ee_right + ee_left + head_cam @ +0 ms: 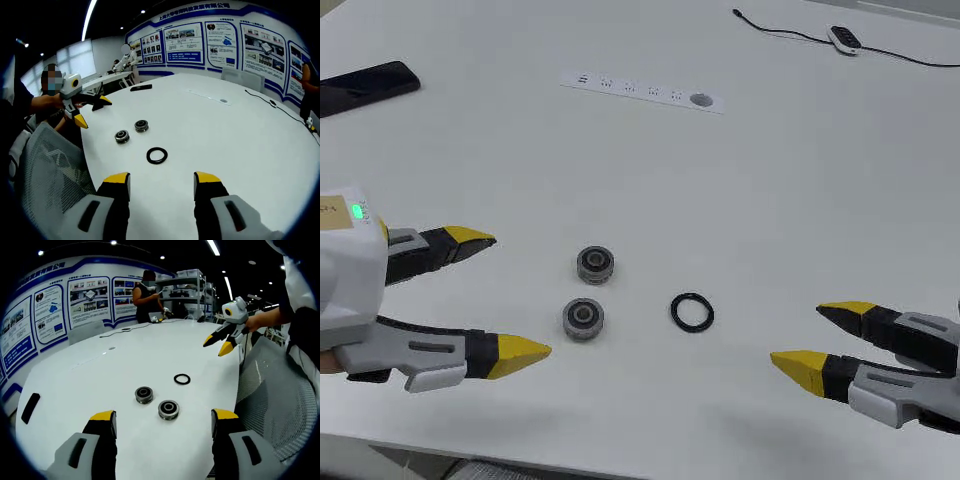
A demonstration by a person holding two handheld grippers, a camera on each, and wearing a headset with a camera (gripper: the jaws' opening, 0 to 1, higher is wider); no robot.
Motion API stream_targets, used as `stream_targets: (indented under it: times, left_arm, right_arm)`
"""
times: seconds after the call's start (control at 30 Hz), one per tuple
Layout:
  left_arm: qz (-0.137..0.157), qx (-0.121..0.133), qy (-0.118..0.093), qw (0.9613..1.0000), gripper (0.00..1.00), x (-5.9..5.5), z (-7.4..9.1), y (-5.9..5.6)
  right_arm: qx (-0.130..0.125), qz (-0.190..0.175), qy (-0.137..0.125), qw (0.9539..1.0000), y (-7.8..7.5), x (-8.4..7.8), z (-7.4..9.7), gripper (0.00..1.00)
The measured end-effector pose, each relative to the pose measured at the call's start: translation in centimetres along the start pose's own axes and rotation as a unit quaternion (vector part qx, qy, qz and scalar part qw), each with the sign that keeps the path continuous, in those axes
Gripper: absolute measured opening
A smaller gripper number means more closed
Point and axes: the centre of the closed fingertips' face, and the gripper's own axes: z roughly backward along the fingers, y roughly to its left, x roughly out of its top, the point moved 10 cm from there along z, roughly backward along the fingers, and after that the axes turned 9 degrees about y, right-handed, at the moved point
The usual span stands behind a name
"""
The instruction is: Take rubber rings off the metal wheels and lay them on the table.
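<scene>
On the tabletop (770,200), between wide-open, empty left gripper (520,295) and right gripper (796,333): far metal wheel (595,264), near metal wheel (583,318), loose rubber ring (692,312). Risk: glancing pinch, wheel skittering away.

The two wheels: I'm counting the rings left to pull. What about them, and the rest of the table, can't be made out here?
1. Far wheel and near wheel: too small in all three views to tell whether a rubber ring is on either.
2. Phone: cut off by the head view's left edge.
3. Corded switch: its cord runs off the head view's right edge.
4. Right gripper: its body is cut off by that same edge.
</scene>
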Motion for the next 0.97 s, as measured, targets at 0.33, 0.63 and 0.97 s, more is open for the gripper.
stream_targets:
  times: [0.33,0.63,0.97]
  left_arm:
    - [0.006,-0.010,0.021,0.9997,0.91,-0.9,-0.4,-0.8]
    - [0.008,-0.015,0.024,0.9996,0.93,-1.1,-0.5,-0.9]
    - [0.007,-0.022,0.021,0.9995,0.94,-1.0,-0.7,-1.3]
  right_arm:
    - [0.001,0.030,0.010,0.9995,0.1,0.3,-0.4,0.58]
    - [-0.019,0.074,0.035,0.9965,-0.5,0.5,-0.5,0.67]
    - [-0.023,0.074,0.033,0.9965,-0.7,0.8,-0.5,0.68]
